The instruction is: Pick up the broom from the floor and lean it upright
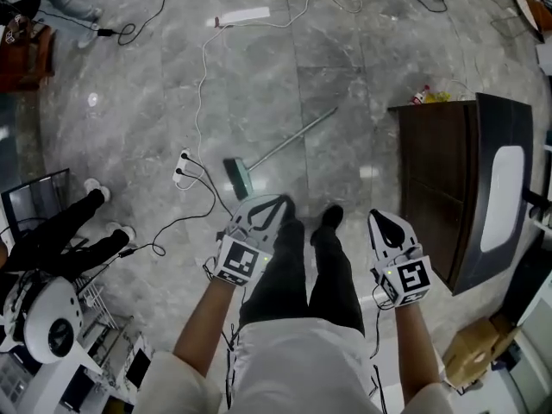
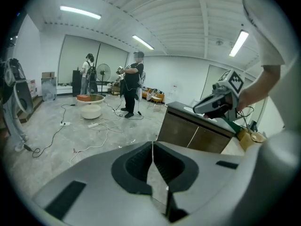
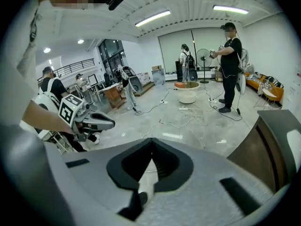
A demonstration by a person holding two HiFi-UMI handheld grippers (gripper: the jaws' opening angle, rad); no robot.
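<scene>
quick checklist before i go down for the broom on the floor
1. Broom in full view, lying flat on the floor: ok
2. Left gripper open for a grasp: not ok, shut and empty
3. Right gripper open: not ok, shut and empty
4. Power strip clear of the broom: ok, close beside its head but apart
5. Cabinet near enough to lean it against: probably ok
</scene>
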